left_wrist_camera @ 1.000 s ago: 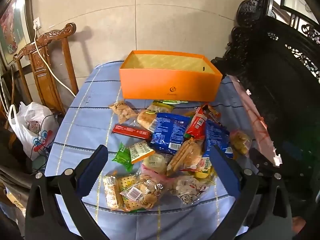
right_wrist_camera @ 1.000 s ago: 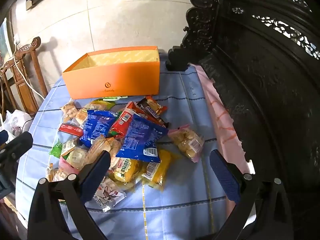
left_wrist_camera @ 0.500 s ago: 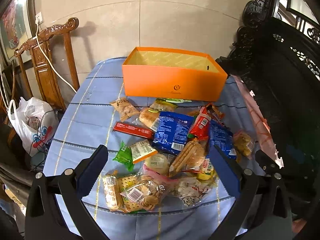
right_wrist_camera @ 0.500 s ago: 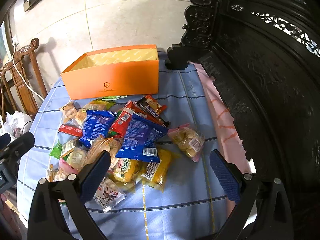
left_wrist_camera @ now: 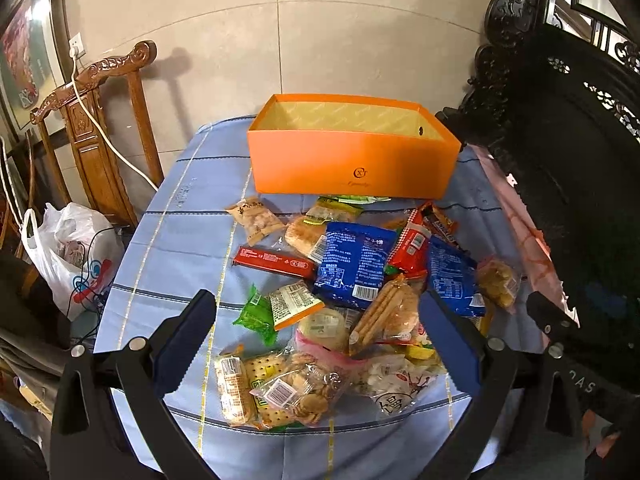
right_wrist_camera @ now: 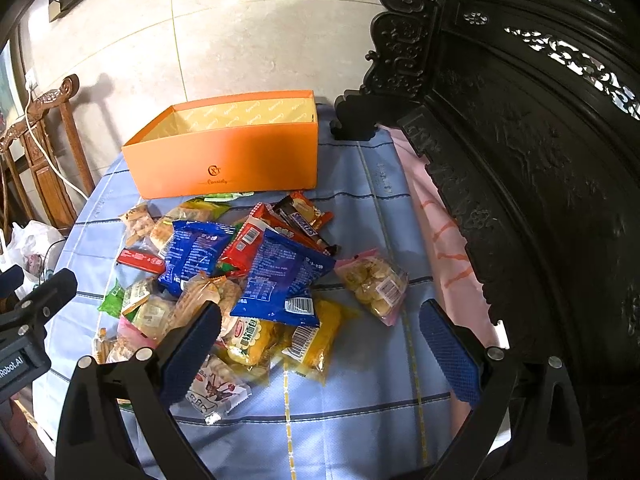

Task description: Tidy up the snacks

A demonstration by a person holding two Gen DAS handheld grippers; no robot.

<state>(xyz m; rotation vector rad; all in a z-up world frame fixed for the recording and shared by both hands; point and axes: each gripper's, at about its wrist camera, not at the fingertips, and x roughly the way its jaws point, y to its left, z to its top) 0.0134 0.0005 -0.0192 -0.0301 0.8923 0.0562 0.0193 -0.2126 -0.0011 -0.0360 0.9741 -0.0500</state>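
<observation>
On the blue striped tablecloth (left_wrist_camera: 176, 240), a heap of snack packets (left_wrist_camera: 352, 292) lies just in front of an orange box (left_wrist_camera: 352, 168) whose inside looks bare. Above the pile the left gripper (left_wrist_camera: 320, 332) and right gripper (right_wrist_camera: 320, 336) both hover, jaws spread wide, holding nothing.

Your right hand-held gripper (right_wrist_camera: 318, 332) hangs wide open above the snack pile (right_wrist_camera: 240, 276); the orange box (right_wrist_camera: 224, 160) stands empty behind it.
</observation>
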